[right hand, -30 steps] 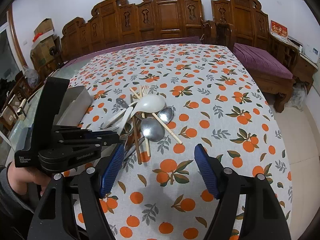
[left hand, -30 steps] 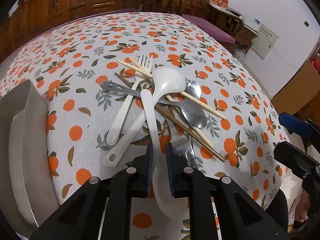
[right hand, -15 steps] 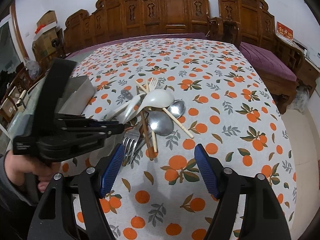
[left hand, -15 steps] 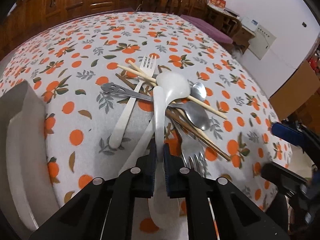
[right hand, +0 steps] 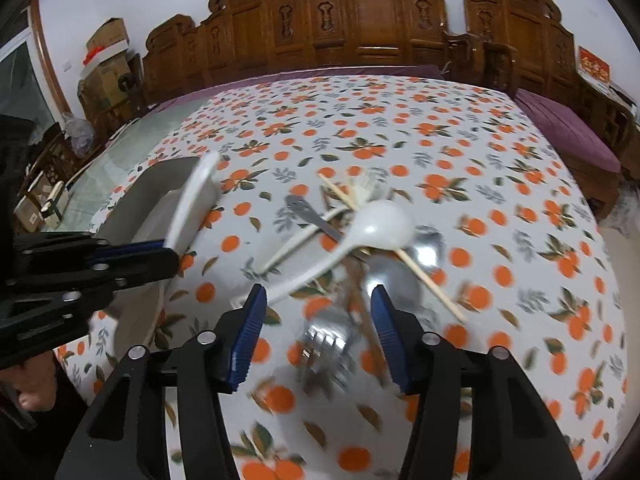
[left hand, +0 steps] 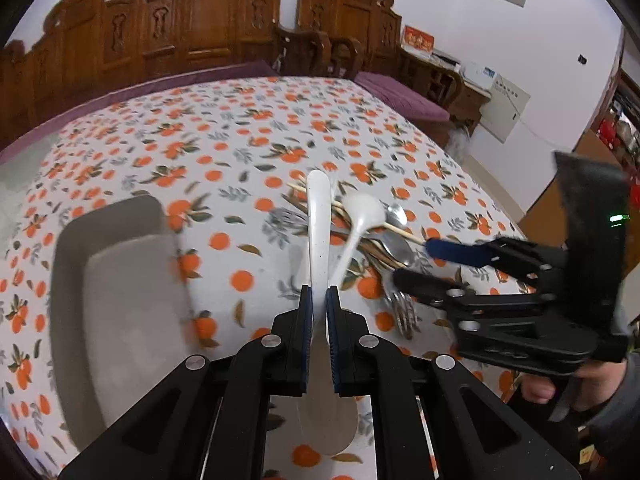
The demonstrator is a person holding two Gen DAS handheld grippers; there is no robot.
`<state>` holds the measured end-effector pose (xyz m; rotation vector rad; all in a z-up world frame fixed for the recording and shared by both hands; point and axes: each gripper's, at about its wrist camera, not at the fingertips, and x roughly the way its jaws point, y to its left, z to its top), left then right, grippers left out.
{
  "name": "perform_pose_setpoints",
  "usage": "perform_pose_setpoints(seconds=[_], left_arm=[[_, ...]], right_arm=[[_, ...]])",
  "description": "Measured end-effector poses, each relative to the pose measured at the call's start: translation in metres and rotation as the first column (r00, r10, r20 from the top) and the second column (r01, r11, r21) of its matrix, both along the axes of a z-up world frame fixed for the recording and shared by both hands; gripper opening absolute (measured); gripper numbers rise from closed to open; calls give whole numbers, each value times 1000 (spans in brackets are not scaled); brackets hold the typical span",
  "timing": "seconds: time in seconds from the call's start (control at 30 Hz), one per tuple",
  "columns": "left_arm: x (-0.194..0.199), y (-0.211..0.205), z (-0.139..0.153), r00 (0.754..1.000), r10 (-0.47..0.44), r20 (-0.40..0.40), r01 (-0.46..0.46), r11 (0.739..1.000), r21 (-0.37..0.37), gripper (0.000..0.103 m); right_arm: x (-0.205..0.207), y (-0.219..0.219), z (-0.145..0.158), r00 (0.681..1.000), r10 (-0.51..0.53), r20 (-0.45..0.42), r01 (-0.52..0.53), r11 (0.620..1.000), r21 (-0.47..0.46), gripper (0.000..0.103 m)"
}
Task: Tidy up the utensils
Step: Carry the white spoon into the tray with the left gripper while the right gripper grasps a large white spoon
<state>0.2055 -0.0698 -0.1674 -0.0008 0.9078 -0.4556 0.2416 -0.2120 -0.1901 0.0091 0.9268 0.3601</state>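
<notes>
My left gripper (left hand: 318, 300) is shut on a white speckled spoon (left hand: 318, 224) and holds it above the table, handle forward, bowl under the gripper. The same spoon (right hand: 192, 200) shows in the right wrist view, raised beside the grey tray (right hand: 156, 188). The pile of utensils lies on the cloth: a white ladle (right hand: 380, 226), metal spoons (right hand: 430, 244), a metal fork (right hand: 324, 340), a slotted metal handle (right hand: 304, 210), chopsticks (right hand: 428, 278). My right gripper (right hand: 318, 332) is open, low over the fork. It shows in the left wrist view (left hand: 424, 264).
The grey tray (left hand: 116, 280) stands at the table's left side. The orange-print tablecloth (left hand: 240, 140) covers the table. Carved wooden chairs (right hand: 360, 20) and a purple-cushioned bench (right hand: 568, 132) ring the far and right edges.
My left gripper has lifted the white speckled spoon out of the pile and swung left toward the tray. My right gripper has moved forward and down over the fork.
</notes>
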Motion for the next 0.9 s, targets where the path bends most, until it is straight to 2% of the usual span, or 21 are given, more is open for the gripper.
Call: perform_pose_setpoints(seconds=[0.1,0.37,0.5,0.6,0.63,0.7,0.8,0.9], left_arm=[[1,14,3,1000,15,0,-15,999,-43,6],[1,33,15,999,24,25,-22,995,-95,6],[-1,39,19,998,41,40,-36,994,-101,6],[-3,43,24,998,48,48,-42,993,-111,6],[-4,45,25,997,49,51,-43,993,-113,6],[-4,48,28,997,54,56,-47,992,-121,6],[-6,53,31,996,65,63,-57,991,-125,6],[-7,58,34,995,75,67,-66,990,-127,6]], right_arm=[[14,7,-11,999,-19,-29,19,1000,13,46],[44,17,-36,989,-105,-103,107,994,14,43],[54,31,-41,987,-132,-93,126,990,-69,43],[57,35,-41,981,-179,-81,171,980,-98,42],[57,36,-41,979,-192,-74,183,976,-114,40],[57,39,-42,973,-225,-51,214,963,-166,29],[57,32,-43,964,-260,-50,248,953,-174,13],[54,27,-42,964,-263,-52,250,952,-176,11]])
